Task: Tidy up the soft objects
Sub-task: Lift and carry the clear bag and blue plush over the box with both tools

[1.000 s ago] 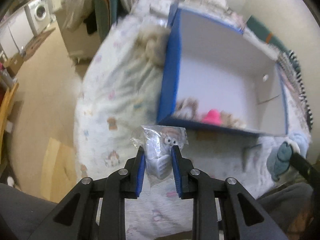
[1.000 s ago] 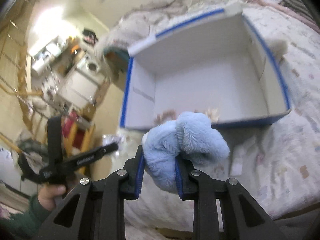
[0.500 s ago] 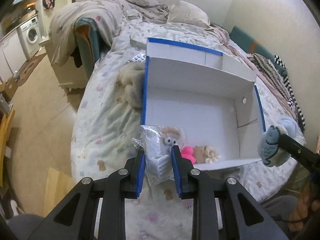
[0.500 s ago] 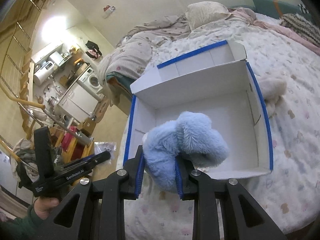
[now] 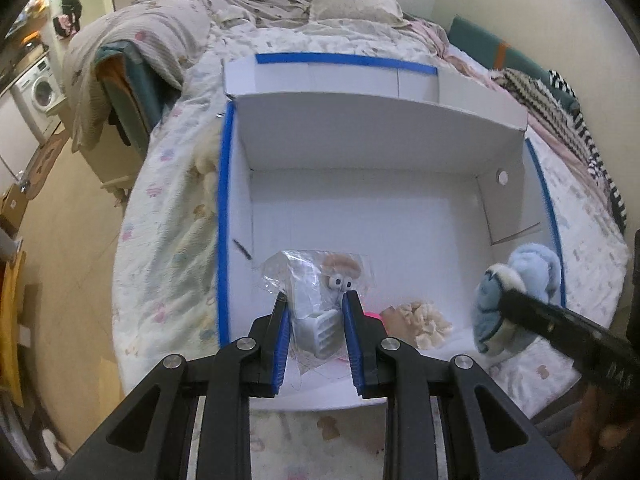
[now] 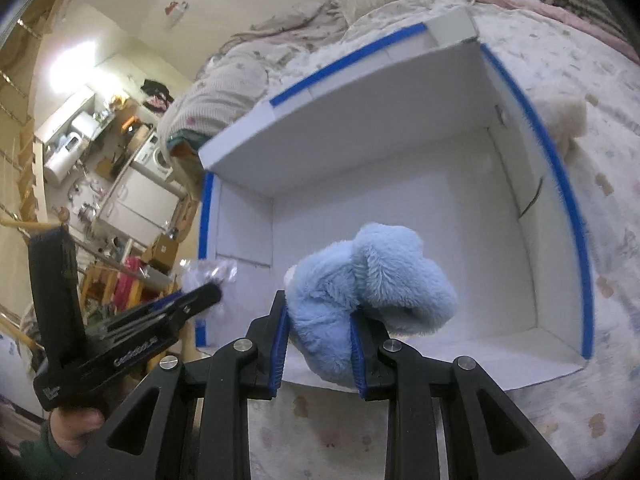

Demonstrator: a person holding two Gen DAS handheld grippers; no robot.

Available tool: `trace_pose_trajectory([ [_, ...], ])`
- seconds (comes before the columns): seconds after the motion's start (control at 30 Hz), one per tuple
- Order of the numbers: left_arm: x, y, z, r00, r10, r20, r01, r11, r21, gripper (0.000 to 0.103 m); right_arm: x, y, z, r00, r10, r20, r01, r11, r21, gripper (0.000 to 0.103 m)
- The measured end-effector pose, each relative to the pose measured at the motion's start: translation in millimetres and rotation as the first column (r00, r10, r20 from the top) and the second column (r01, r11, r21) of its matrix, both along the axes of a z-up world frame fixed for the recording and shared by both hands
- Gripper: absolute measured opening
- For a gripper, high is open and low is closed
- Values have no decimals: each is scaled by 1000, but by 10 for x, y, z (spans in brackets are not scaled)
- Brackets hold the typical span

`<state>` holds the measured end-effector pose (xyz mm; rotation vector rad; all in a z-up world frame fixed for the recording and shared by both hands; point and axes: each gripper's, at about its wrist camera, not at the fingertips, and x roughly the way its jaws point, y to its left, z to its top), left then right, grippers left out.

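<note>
my view: bed (image 5: 168, 200) w/ printed quilt | pillow (image 5: 352, 0) by cream wall | washer (image 5: 40, 88) far L | tan floor (image 5: 60, 220) | bright ceiling light (image 6: 68, 60)

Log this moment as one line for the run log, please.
left gripper: shut on bagged toy | right gripper: shut on blue plush | both held over white box | release: not yet
</note>
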<state>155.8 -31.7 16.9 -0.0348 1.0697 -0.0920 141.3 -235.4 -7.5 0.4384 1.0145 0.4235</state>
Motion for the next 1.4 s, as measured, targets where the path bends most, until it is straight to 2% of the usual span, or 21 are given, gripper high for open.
trace_pose_trajectory([
  [0.07, 43, -44, -70, 1000, -8, -4, 8, 1000, 6, 23, 11, 73, -29, 1000, 20, 3, -20, 999, -40, 29],
  [0.23, 94, -118, -307, 1000, -17, 1, 17, 1000, 9, 23, 95, 179, -156, 999, 41, -25, -43, 996, -76, 29],
  [0.43, 106, -212, -398, 999, -33, 19, 32, 998, 52, 23, 177, 289, -253, 997, 65, -42, -69, 992, -105, 30],
  [0.53, 116, -175, -448, 1000, -21, -3, 21, 999, 28, 23, 210, 284, -303, 996, 62, -59, -68, 991, -116, 30],
  [0.9, 158, -205, -543, 999, -28, -21, 29, 999, 37, 23, 267, 226, -412, 994, 33, -105, -46, 991, -124, 31],
  [1.03, 172, -181, -567, 999, -29, -32, 29, 1000, 5, 23, 290, 251, -429, 993, 31, -113, -46, 991, -128, 32],
  [1.4, 152, -159, -574, 1000, -6, -13, 6, 999, 31, 23, 303, 279, -433, 993, 28, -111, -44, 989, -141, 32],
])
